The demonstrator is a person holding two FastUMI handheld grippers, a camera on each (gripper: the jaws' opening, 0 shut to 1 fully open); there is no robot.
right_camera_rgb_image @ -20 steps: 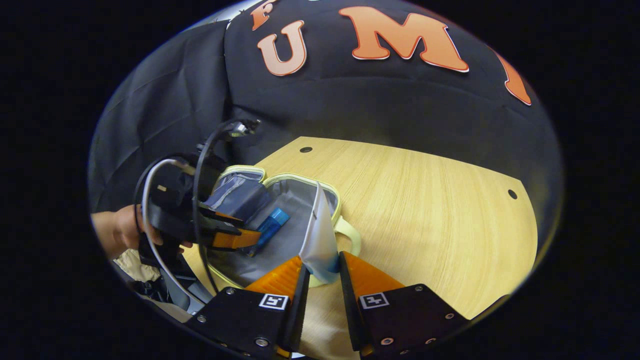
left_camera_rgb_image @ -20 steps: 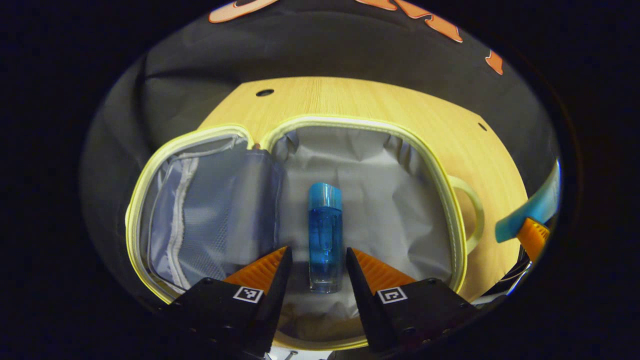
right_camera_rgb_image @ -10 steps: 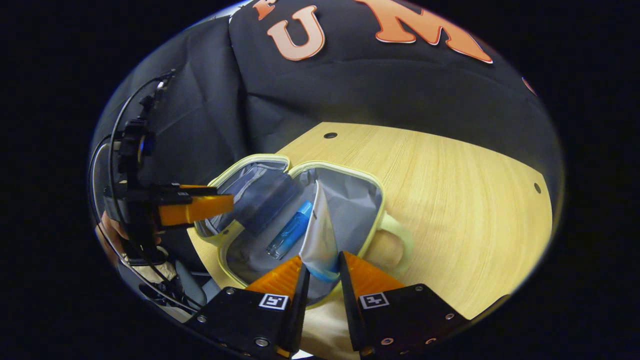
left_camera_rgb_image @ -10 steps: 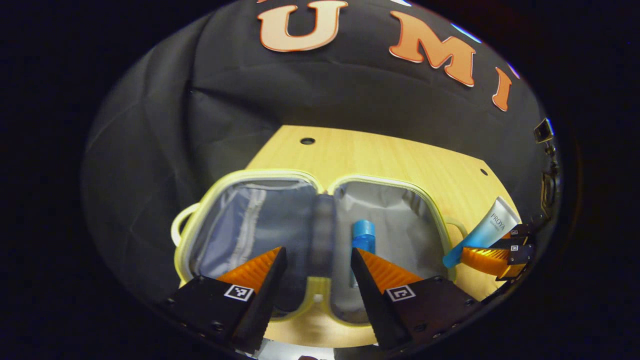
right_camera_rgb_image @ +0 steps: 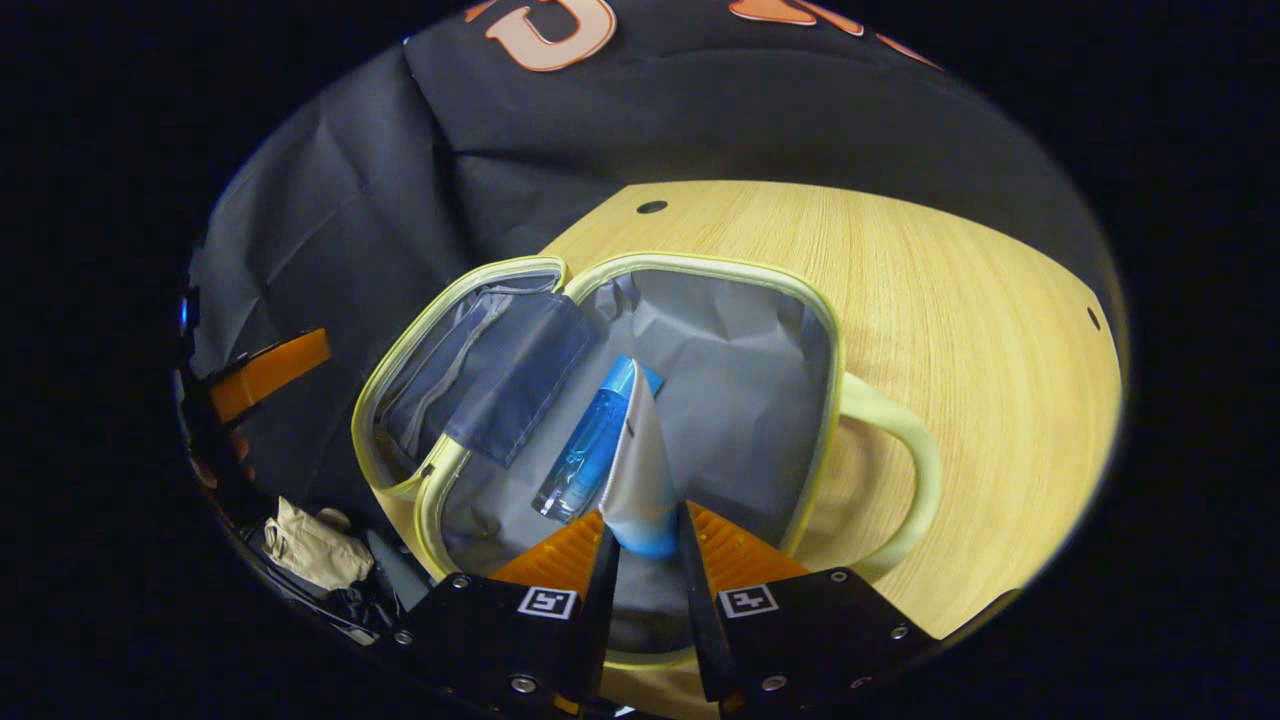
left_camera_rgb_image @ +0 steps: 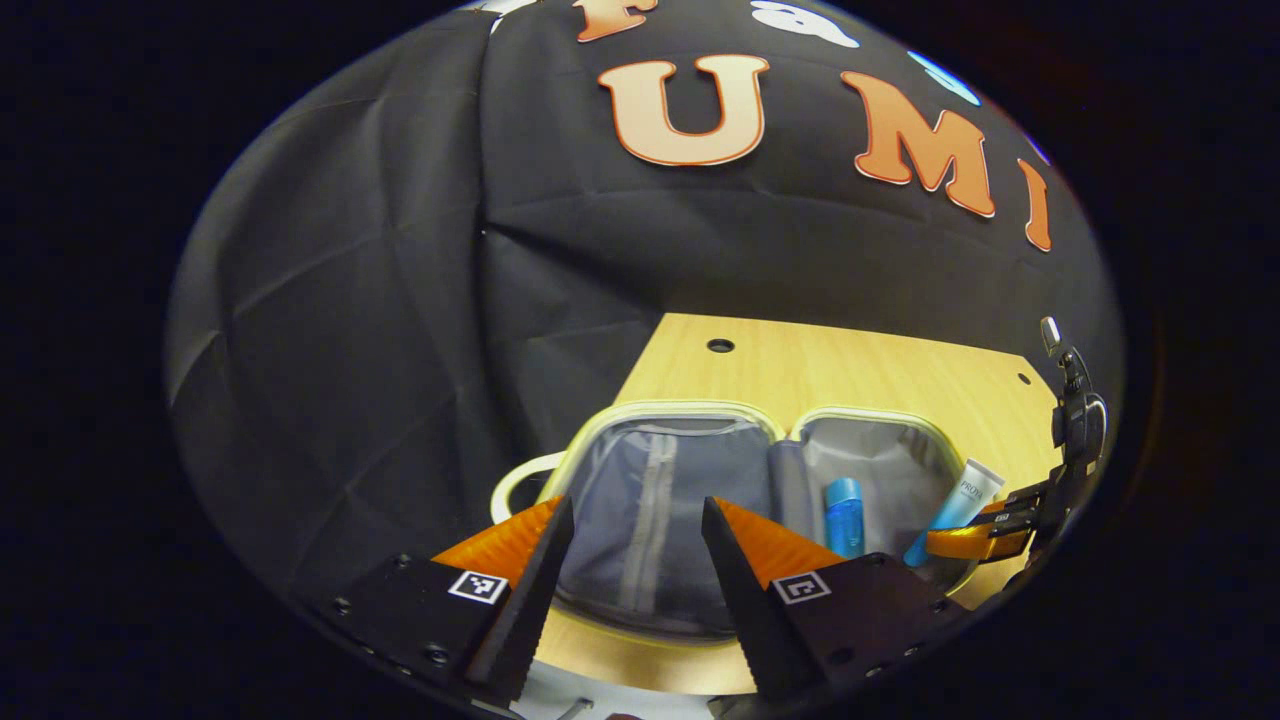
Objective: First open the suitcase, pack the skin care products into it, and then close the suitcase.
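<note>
The yellow-trimmed suitcase (right_camera_rgb_image: 830,330) lies open flat on the wooden table, its grey lining showing; it appears smaller in the left gripper view (left_camera_rgb_image: 690,410). A blue bottle (right_camera_rgb_image: 590,445) lies inside its right half, also seen as the blue bottle (left_camera_rgb_image: 845,512). My right gripper (right_camera_rgb_image: 645,545) is shut on a white tube with a blue cap (right_camera_rgb_image: 638,475), held over the right half beside the bottle. In the left gripper view that tube (left_camera_rgb_image: 955,510) and the right gripper (left_camera_rgb_image: 975,535) hang over the case's right edge. My left gripper (left_camera_rgb_image: 635,545) is open, above the near edge, holding nothing.
The wooden table (right_camera_rgb_image: 960,290) has free surface to the right of and behind the case, with small holes near its far edge. The case's handle (right_camera_rgb_image: 915,480) sticks out to the right. The black cloth wall stands close behind. Crumpled beige cloth (right_camera_rgb_image: 310,545) lies low at the left.
My left gripper let the blue bottle lie in the case and pulled back and up, leftward. My right gripper carried the tube from the case's rim to over its right half.
</note>
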